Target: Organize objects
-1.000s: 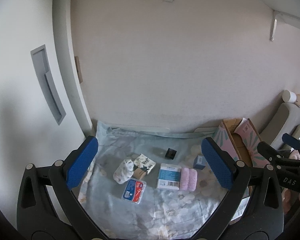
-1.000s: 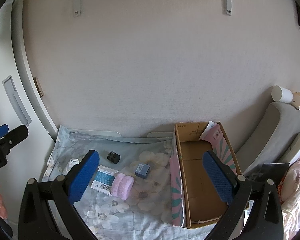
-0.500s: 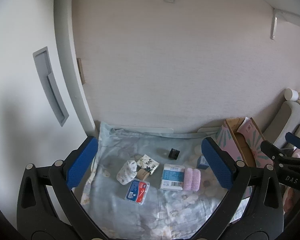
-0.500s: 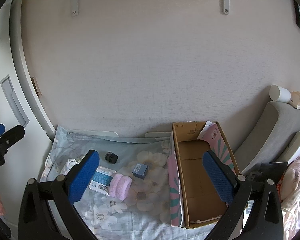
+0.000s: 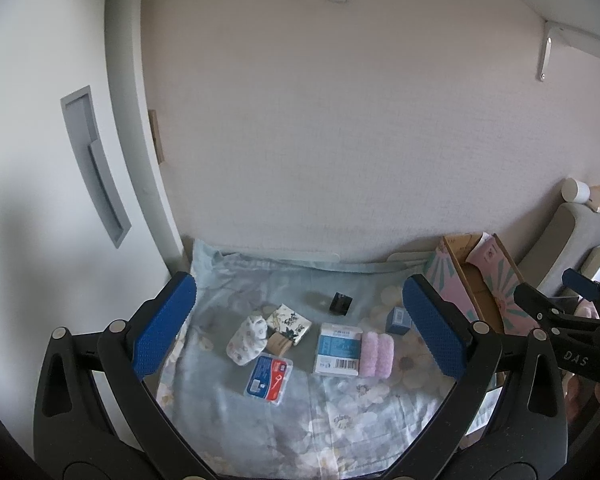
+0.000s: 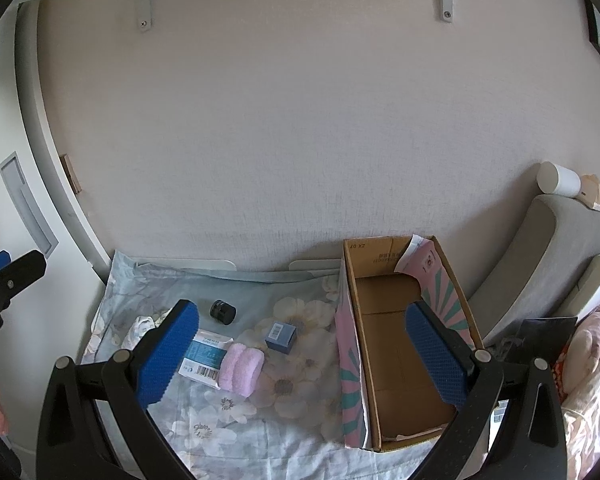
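Small items lie on a floral blue cloth (image 5: 340,412): a white patterned sock bundle (image 5: 247,340), a floral packet (image 5: 289,323), a red-blue pack (image 5: 269,373), a blue-white pack (image 5: 337,349), a pink rolled towel (image 5: 377,355), a small blue box (image 5: 397,320) and a black jar (image 5: 341,303). An open, empty cardboard box (image 6: 404,340) stands to their right. My left gripper (image 5: 298,328) is open and empty, well above the items. My right gripper (image 6: 300,354) is open and empty, above the cloth and the box. The towel (image 6: 242,368), blue box (image 6: 281,337) and jar (image 6: 222,311) also show in the right wrist view.
A pink wall rises just behind the cloth. A white cupboard door (image 5: 40,200) with a recessed handle stands at the left. A grey cushioned headboard (image 6: 560,264) with a white cup (image 6: 558,184) is at the right, pink bedding (image 6: 588,364) below it.
Both grippers have drifted slightly; the items sit a little further right in the left view and the box a little lower-left in the right view. Nothing was grasped or moved.
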A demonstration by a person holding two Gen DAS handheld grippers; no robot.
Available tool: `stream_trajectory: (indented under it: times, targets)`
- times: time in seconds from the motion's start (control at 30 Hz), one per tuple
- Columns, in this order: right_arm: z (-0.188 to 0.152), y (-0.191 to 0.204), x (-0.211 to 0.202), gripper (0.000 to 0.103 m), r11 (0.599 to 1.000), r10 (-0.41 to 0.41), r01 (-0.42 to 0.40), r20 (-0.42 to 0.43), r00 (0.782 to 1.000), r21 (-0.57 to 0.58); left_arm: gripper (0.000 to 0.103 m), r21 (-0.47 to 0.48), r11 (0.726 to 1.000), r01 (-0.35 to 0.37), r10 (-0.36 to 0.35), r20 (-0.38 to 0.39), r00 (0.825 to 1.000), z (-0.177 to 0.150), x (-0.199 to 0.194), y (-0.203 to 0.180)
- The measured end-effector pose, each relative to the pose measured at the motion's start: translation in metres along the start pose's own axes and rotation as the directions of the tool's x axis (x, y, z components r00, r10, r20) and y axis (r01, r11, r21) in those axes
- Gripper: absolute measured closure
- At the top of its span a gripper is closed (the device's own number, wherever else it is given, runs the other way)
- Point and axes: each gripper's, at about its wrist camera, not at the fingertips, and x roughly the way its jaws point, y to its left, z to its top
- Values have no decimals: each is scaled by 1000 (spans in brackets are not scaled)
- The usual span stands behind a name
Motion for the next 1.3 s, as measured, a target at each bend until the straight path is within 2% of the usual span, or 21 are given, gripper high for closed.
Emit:
stream_trajectory:
  times: [0.57,0.6,0.77,0.8,1.3]
  targets:
    - [-2,3,-8,0,1000,11,-11,13,1000,0,0,0,1000,4,-4,-7,1000,-1,-5,0]
    - [-2,3,-9,0,1000,12,-12,13,1000,0,0,-47,998,-52,52,-2,999,-1,-5,0]
    - [-1,5,-8,0,1000,19,-19,13,1000,-4,0,-57,997,-59,59,-5,998,-4,-5,4]
    - [-1,6,-8,0,1000,21,-21,13,1000,-5,0,-87,992,-95,95,-5,995,-4,-5,5]
    - [-2,13,-10,0,998,60,-60,8,998,-18,0,-96,992,-78,77,-20,997,-7,-7,14]
